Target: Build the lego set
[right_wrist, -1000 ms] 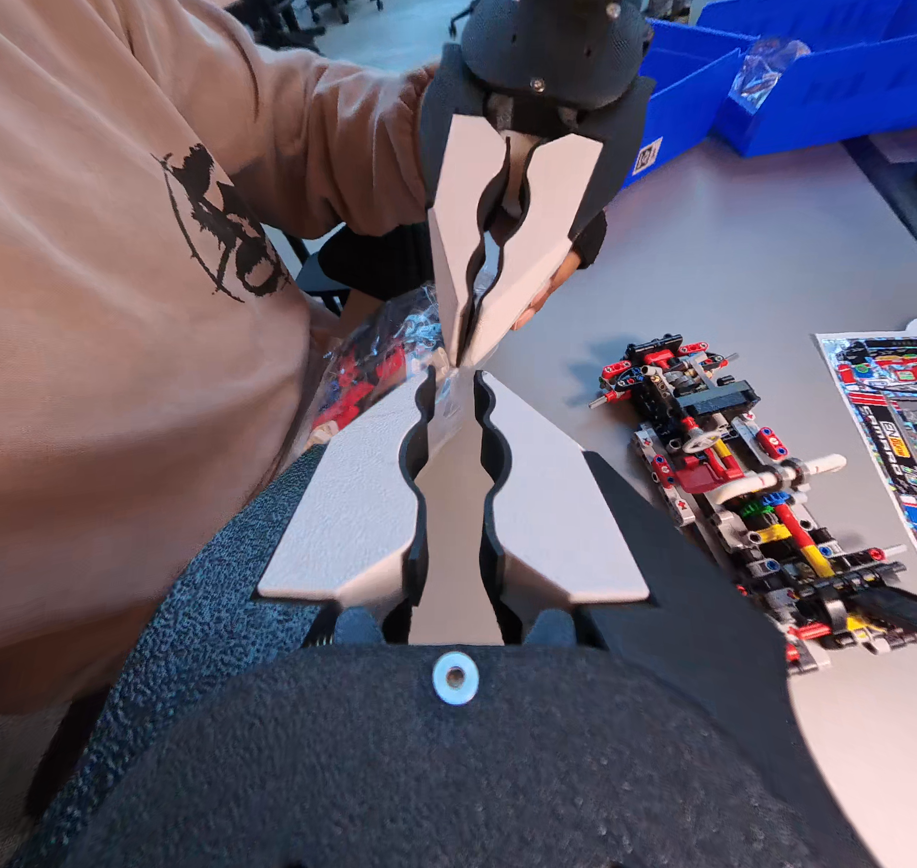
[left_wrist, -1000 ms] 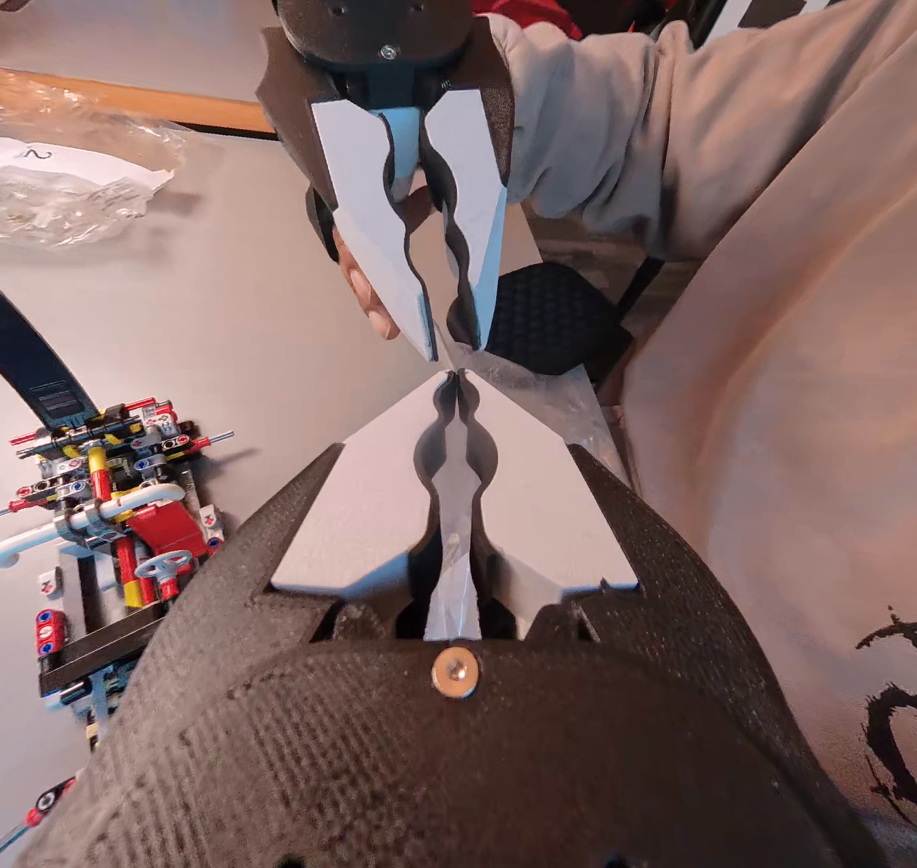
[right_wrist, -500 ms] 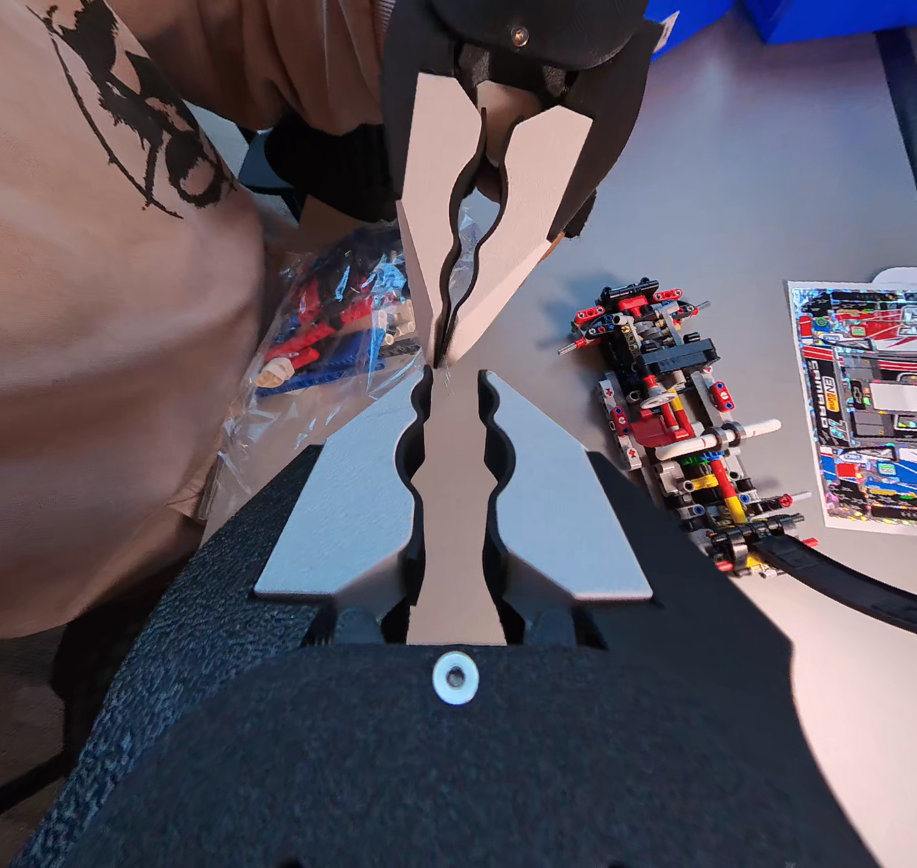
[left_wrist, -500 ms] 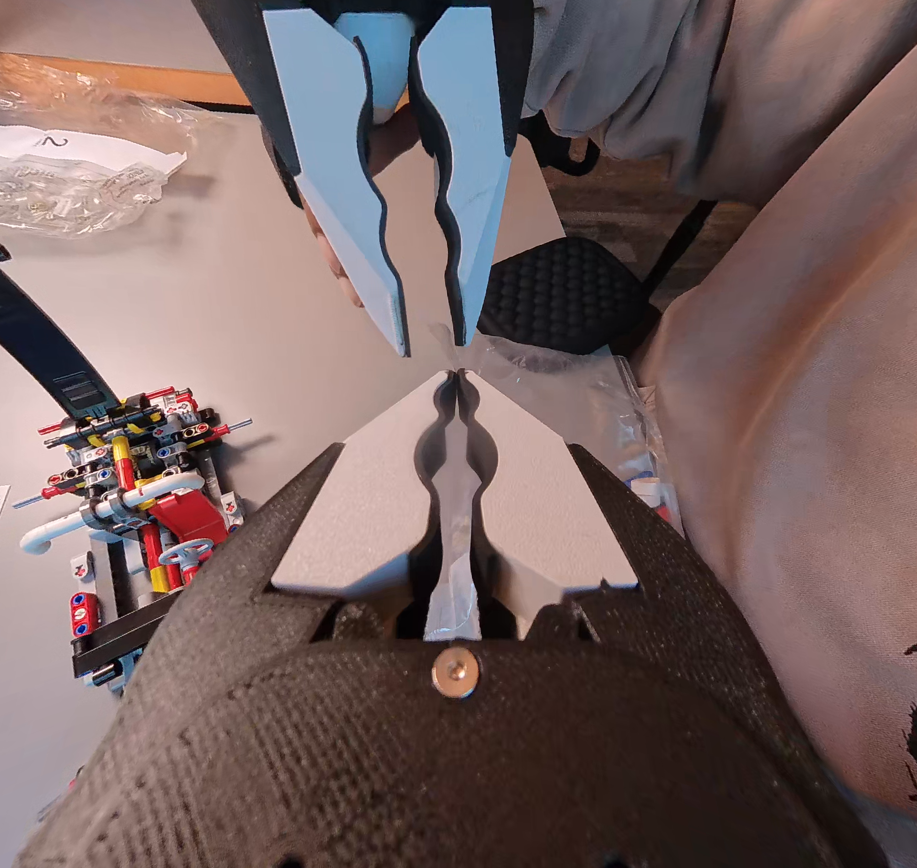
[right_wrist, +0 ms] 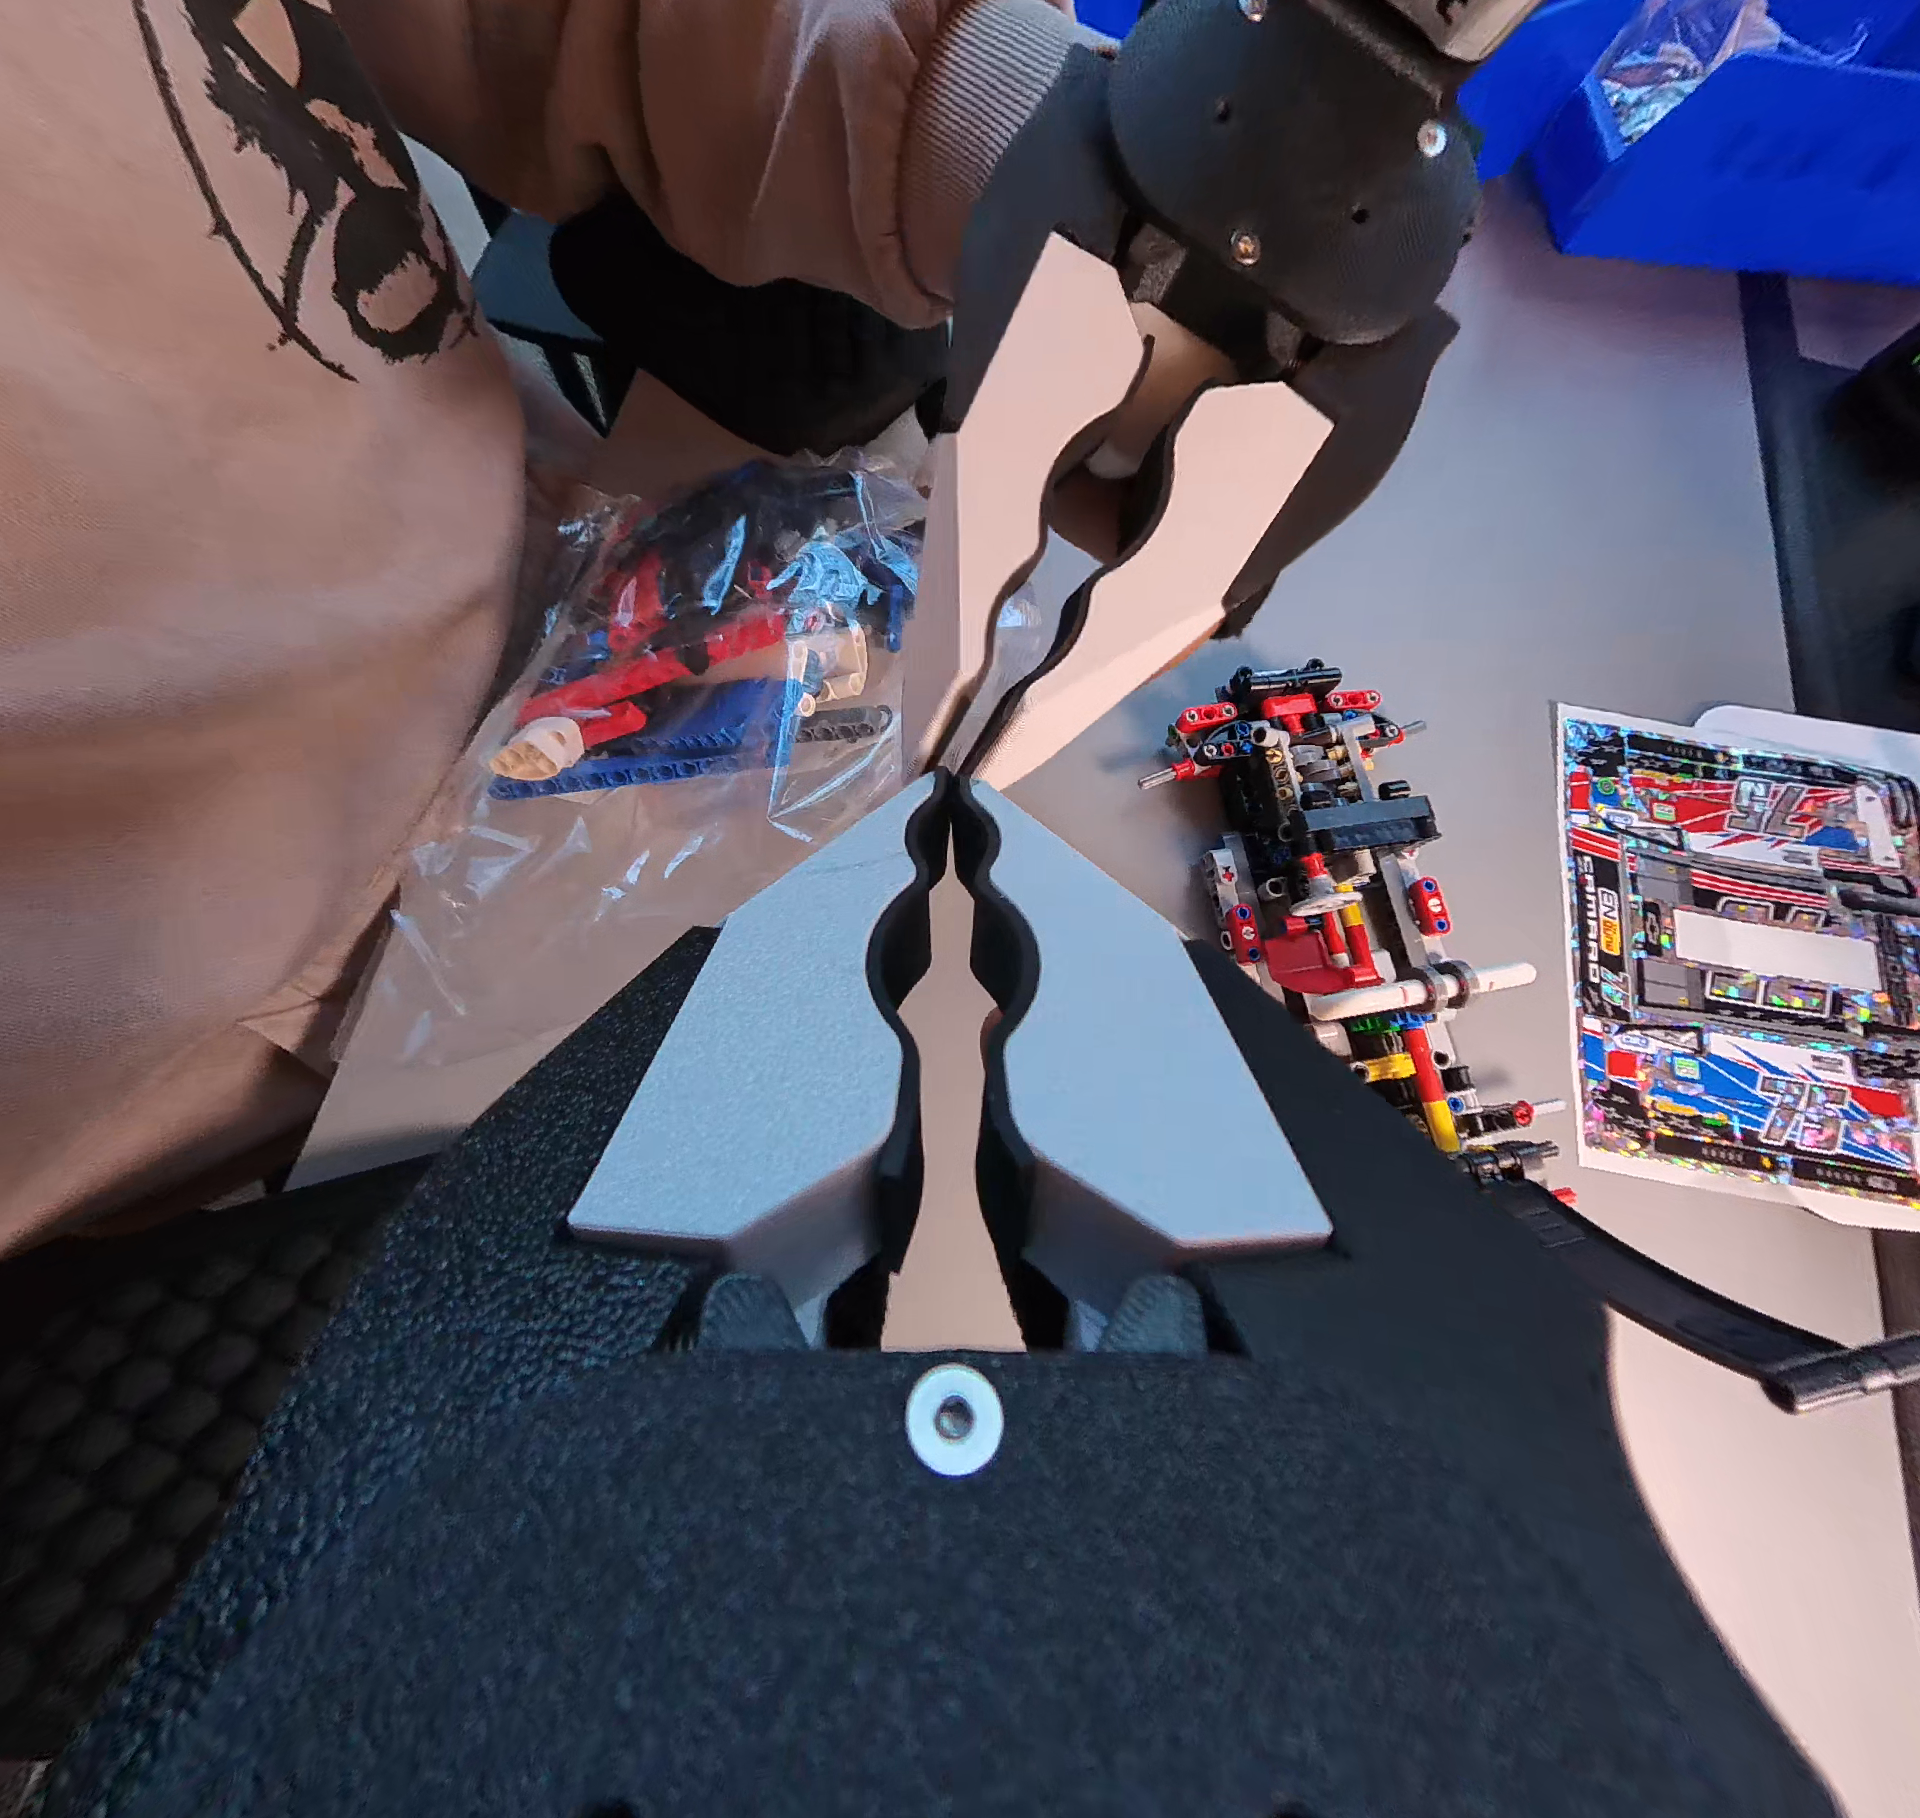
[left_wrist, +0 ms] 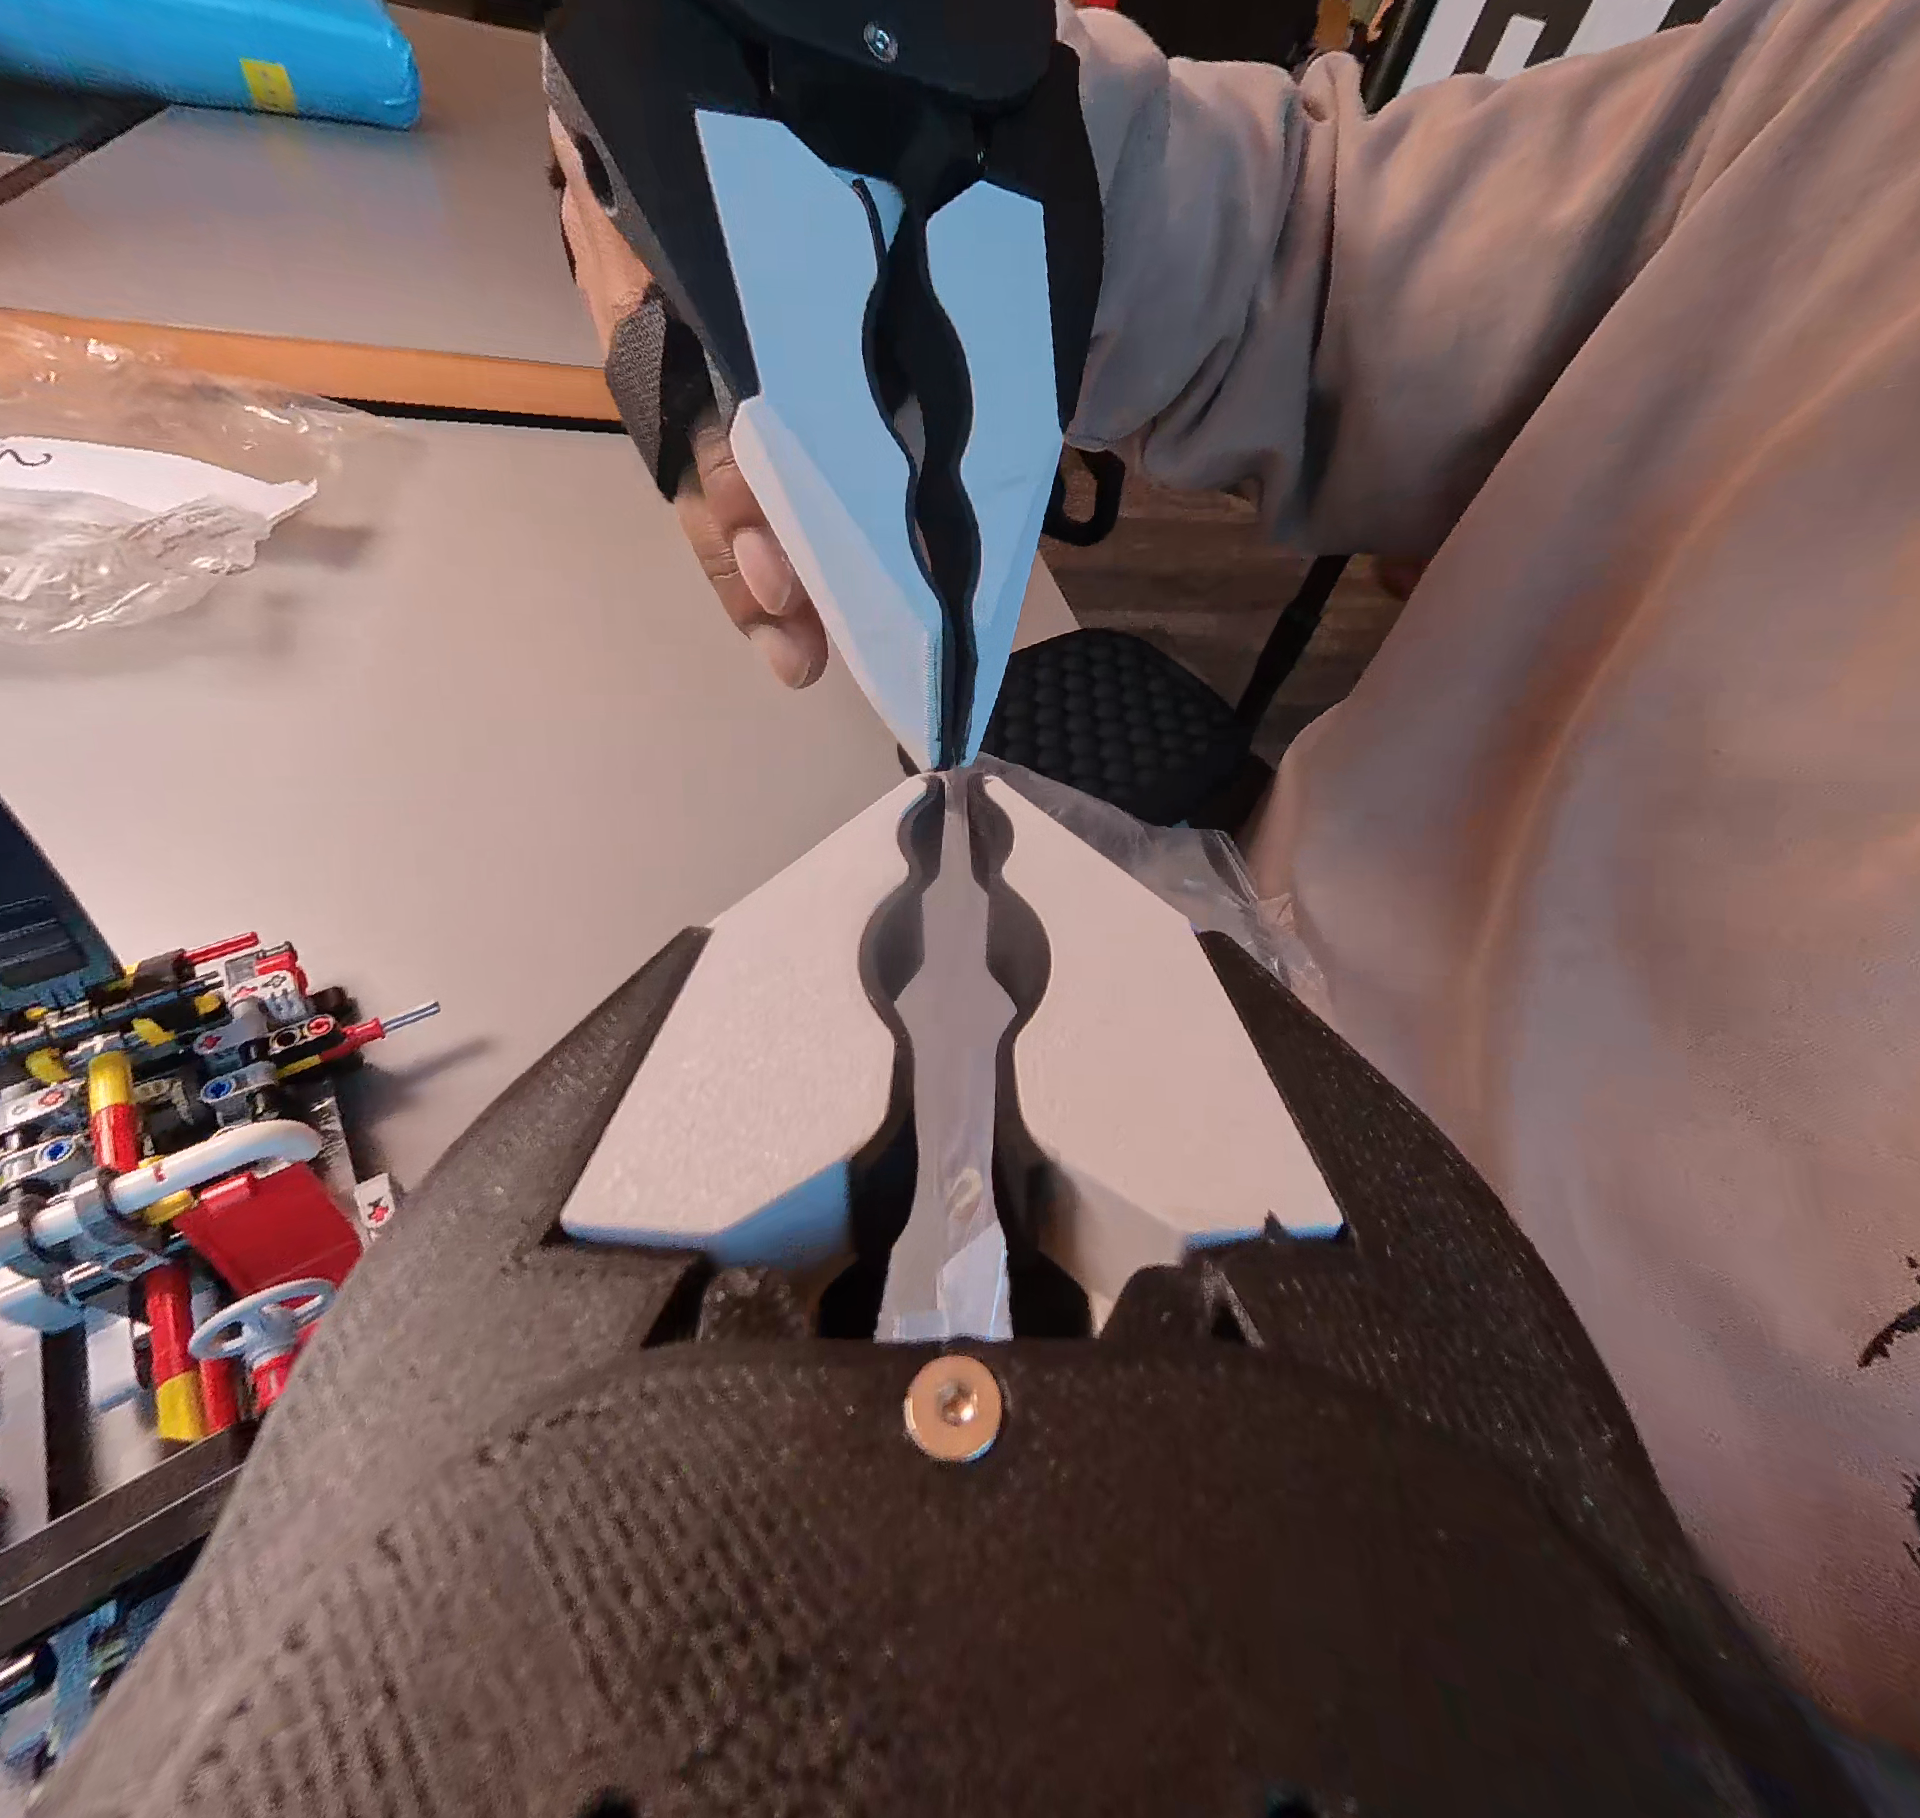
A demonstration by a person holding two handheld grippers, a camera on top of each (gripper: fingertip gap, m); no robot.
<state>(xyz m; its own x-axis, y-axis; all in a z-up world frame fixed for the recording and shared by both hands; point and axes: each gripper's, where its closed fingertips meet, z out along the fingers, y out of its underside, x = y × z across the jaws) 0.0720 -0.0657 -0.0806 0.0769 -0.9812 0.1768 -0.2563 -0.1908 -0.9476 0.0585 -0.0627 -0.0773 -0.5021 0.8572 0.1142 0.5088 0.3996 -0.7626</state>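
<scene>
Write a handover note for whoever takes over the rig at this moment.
Left gripper: shut, pinching the bag at its edge.
Right gripper: shut on the same edge, tip to tip with the left.
The bag holds loose parts and lies on the table near the person. The chassis and sticker sheet lie beside it.
Done: chassis partly built.
Left: open the bag, probably by pulling apart, then add its parts.

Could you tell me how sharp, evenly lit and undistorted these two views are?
Left wrist view: fisheye bending, warm light on the sleeve, soft lego chassis. Right wrist view: crisper, cooler, glare on the parts bag, glittering sticker sheet.
</scene>
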